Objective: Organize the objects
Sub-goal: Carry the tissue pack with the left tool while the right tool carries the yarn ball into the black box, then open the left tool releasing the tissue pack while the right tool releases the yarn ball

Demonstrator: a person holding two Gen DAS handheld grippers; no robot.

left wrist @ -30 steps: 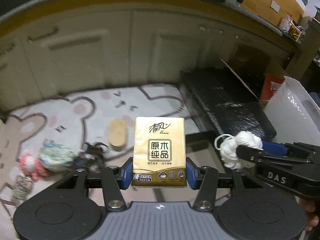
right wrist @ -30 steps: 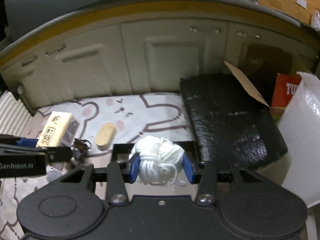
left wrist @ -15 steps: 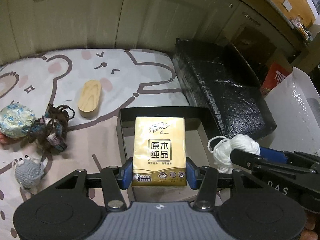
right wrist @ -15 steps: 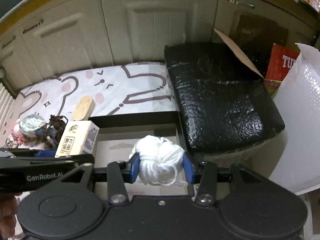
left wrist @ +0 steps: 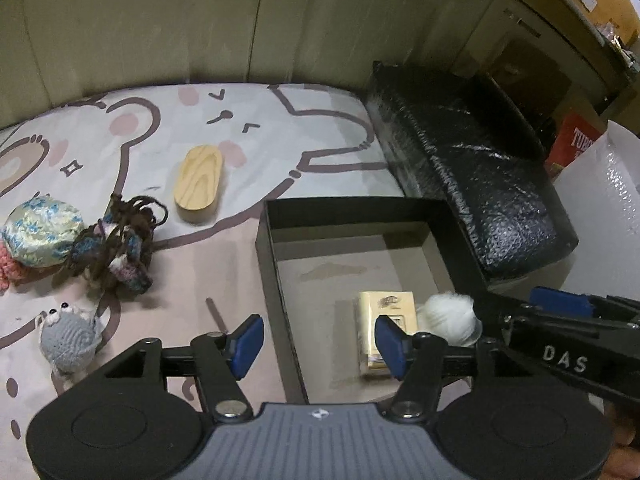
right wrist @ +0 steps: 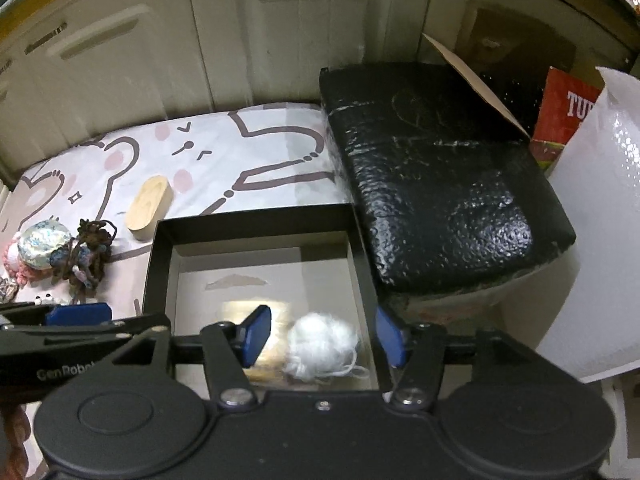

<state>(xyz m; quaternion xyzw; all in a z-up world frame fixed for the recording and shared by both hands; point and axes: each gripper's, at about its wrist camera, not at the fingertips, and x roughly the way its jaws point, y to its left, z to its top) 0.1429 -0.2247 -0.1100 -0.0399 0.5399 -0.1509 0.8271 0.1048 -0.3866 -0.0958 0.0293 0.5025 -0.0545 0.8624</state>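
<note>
Reading the lettering first: "DAS" stands in white on the side of the right gripper (left wrist: 532,320) as the left wrist view shows it, "GenRobo…" runs cut off along the left gripper (right wrist: 76,314) in the right wrist view, and "TU…" shows on a red carton (right wrist: 568,112) behind the black wrapped block (right wrist: 436,184); print on the tissue pack (left wrist: 386,330) is too blurred to read.

Both sets of jaws are opening and grip nothing; the left gripper (left wrist: 320,344) stands wide over the left wall of the black open box (left wrist: 352,210), with the tissue pack lying flat on the box floor below, partly behind its right blue pad; the right gripper (right wrist: 322,338) has the white yarn ball (right wrist: 320,346) on the box floor between its spread pads, clear of both; yarn ball and tissue pack lie just beside each other.

On the cartoon-printed mat (left wrist: 256,120) left of the box lie a wooden oval block (left wrist: 199,182), a dark yarn tangle (left wrist: 116,240), a blue-patterned fabric ball (left wrist: 40,230) and a grey crocheted toy (left wrist: 68,338); a white bubble-wrap sheet (right wrist: 600,220) rises at the right; cabinet doors (right wrist: 280,32) close the back.
</note>
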